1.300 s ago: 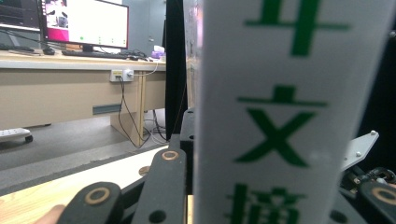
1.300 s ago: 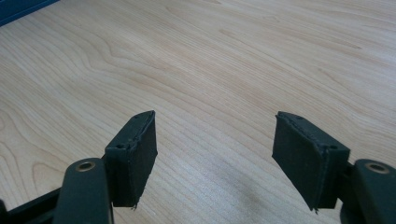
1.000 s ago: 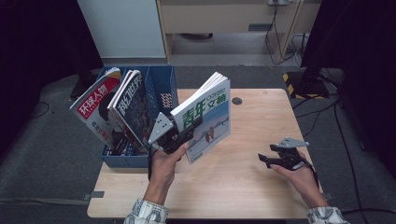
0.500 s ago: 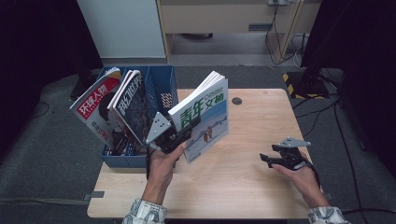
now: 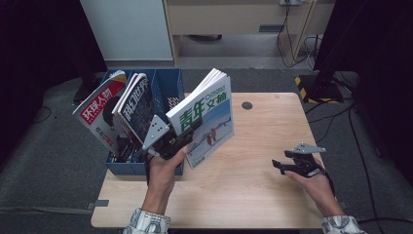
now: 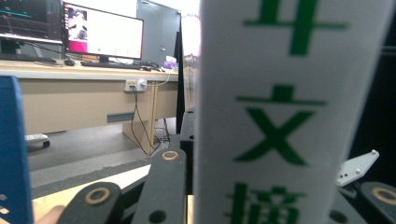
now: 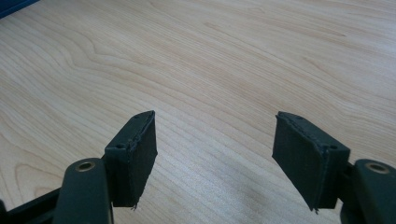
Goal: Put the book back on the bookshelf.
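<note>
Above table (image 5: 253, 161), left hand-held gripper (image 5: 187, 131) clamps magazine (image 5: 207, 114).

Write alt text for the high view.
The left gripper holds a white and blue magazine upright above a wooden table, beside a blue file box holding two more magazines. The right gripper rests open near the table's right edge.

Left gripper (image 5: 187, 132) clamped; right gripper (image 5: 280, 165) agape
</note>
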{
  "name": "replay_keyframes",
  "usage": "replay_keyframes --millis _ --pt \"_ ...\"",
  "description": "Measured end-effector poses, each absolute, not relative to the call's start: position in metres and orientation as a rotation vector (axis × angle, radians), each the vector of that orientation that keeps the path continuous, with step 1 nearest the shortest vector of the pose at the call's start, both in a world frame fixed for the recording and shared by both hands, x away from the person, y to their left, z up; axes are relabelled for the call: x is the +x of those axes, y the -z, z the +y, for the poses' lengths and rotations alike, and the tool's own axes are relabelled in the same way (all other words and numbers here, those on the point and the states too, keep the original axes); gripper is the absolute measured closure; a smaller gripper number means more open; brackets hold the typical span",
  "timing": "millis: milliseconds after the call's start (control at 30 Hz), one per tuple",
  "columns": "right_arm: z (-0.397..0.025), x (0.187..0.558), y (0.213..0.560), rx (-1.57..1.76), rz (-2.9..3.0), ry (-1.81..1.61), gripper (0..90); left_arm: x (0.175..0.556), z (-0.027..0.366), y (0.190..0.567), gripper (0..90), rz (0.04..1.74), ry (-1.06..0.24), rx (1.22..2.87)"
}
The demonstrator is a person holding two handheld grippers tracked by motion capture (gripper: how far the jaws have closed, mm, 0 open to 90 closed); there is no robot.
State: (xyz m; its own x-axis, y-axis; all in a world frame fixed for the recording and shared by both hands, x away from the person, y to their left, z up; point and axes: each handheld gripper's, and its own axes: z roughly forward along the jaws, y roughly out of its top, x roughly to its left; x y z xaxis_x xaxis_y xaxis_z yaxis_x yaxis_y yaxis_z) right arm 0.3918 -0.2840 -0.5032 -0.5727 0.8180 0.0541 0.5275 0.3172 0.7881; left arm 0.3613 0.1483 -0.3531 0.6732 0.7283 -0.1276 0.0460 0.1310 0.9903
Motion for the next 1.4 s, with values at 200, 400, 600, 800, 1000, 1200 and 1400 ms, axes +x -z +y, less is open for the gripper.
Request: replay_keyframes --millis 200,400,600,800,1000,1200,1400 --pt "-0.284 0.392 0.503 1.203 2.235 -1.132 30.7 0.36 0.158 0.346 73.7 0.72 -0.586 1.363" --pt "-0.285 0.392 0.503 1.204 2.233 -1.131 30.7 0.358 0.169 0.341 73.7 0.745 -0.603 1.345" --pt "-0.284 0.392 0.503 1.203 2.233 -1.132 30.7 0.357 0.177 0.339 73.7 0.767 -0.615 1.342" --pt "-0.286 0.392 0.502 1.201 2.222 -1.137 30.9 0.353 0.185 0.336 73.7 0.777 -0.618 1.322" --pt "-0.286 0.392 0.502 1.196 2.229 -1.136 30.9 0.349 0.193 0.331 73.8 0.793 -0.636 1.319" --pt "-0.287 0.392 0.502 1.208 2.219 -1.142 31.0 0.346 0.202 0.329 73.8 0.816 -0.653 1.321" --pt "-0.286 0.392 0.501 1.205 2.222 -1.143 31.1 0.345 0.207 0.327 73.7 0.82 -0.66 1.331"
